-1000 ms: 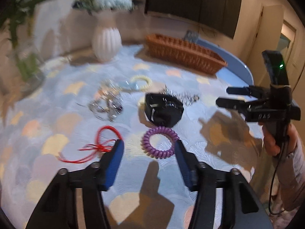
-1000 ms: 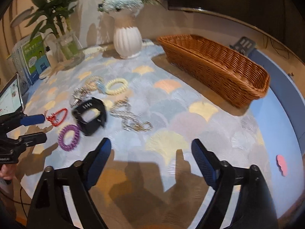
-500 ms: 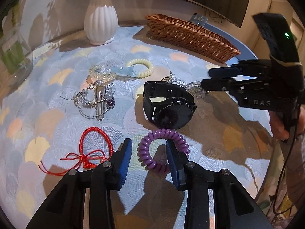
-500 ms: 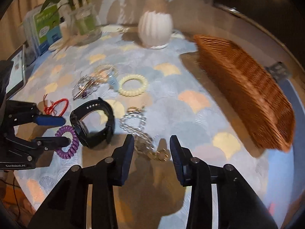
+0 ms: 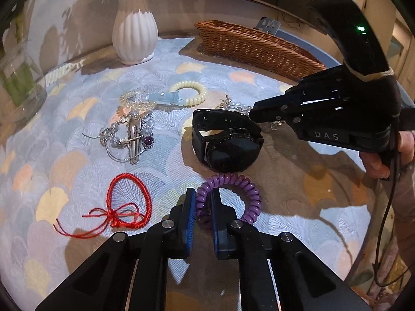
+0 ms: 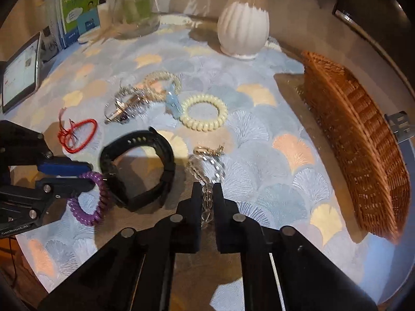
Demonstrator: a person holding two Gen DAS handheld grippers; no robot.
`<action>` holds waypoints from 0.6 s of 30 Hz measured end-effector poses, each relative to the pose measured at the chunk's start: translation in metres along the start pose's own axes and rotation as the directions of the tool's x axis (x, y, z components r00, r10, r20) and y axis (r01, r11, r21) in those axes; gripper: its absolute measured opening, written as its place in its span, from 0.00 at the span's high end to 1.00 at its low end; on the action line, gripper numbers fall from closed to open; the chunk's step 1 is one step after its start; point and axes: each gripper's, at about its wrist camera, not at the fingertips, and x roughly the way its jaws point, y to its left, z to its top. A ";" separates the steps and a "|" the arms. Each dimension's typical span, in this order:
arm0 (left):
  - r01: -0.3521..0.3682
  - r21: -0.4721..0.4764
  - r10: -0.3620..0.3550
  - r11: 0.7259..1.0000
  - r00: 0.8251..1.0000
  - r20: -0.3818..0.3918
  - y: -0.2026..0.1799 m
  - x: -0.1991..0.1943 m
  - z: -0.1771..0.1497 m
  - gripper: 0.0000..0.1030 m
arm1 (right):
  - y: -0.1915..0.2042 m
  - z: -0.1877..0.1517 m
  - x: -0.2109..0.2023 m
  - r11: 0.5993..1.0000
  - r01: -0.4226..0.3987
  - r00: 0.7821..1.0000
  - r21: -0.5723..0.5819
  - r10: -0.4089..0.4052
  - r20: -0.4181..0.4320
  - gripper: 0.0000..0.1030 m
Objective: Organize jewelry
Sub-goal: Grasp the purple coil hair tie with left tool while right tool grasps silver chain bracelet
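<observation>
Left gripper (image 5: 202,202) has just been closing; pads now pinch the purple spiral coil bracelet (image 5: 230,197) at its near-left rim, bracelet lying on the patterned tablecloth (image 5: 77,155). Right gripper (image 6: 207,194) has also just been closing, now clamped on the clear-bead chain bracelet (image 6: 207,163) beside the black wristwatch (image 6: 137,171). Step: both grasps made. Next, probably: lift clear, carry to the woven wicker basket (image 6: 363,140), well apart on the right.

Clear bead bracelet (image 5: 237,105) mostly hidden behind right gripper (image 5: 255,115) in left wrist view; wicker basket (image 6: 363,140) motion-blurred, far end cut by frame edge; booklet (image 6: 79,6) text too small; tablet (image 6: 19,70) partly cropped.
</observation>
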 end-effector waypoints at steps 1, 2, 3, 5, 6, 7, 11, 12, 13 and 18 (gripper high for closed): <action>0.008 -0.006 -0.008 1.000 1.000 0.006 0.000 -0.002 -0.001 0.90 | 0.001 0.000 -0.005 1.000 -0.001 1.000 0.007 0.001 0.010 0.90; 0.012 -0.007 -0.012 1.000 1.000 0.015 0.000 -0.006 -0.002 0.90 | 0.001 0.000 -0.013 1.000 -0.003 1.000 0.023 0.002 0.024 0.90; 0.015 -0.007 -0.014 1.000 0.999 0.029 -0.001 -0.010 -0.003 0.90 | 0.001 0.000 -0.021 0.999 -0.007 0.999 0.034 0.005 0.040 0.90; 0.027 -0.010 -0.026 1.000 0.998 0.061 -0.002 -0.022 -0.004 0.90 | 0.002 0.001 -0.039 0.999 -0.013 0.996 0.050 0.009 0.085 0.90; 0.031 -0.013 -0.029 0.999 0.997 0.077 -0.002 -0.029 -0.004 0.90 | 0.001 0.002 -0.049 0.998 -0.017 0.994 0.061 0.010 0.109 0.90; 0.034 -0.014 -0.032 0.999 0.995 0.094 -0.003 -0.036 -0.003 0.90 | 0.000 0.003 -0.056 0.997 -0.026 0.992 0.072 0.017 0.123 0.90; 0.036 0.000 -0.035 0.999 0.988 0.148 -0.009 -0.062 0.003 0.90 | -0.010 0.007 -0.086 0.984 -0.130 0.976 0.123 0.105 0.188 0.90; 0.033 0.001 -0.033 0.999 0.987 0.156 -0.010 -0.066 0.006 0.90 | -0.012 0.008 -0.090 0.980 -0.145 0.974 0.134 0.117 0.196 0.90; 0.029 0.005 -0.029 1.000 0.986 0.166 -0.012 -0.071 0.009 0.90 | -0.014 0.008 -0.094 0.975 -0.164 0.970 0.147 0.133 0.204 0.90; 0.012 0.051 -0.022 0.999 0.978 0.206 -0.024 -0.085 0.039 0.90 | -0.033 0.004 -0.118 0.967 -0.153 0.963 0.205 0.099 0.252 0.90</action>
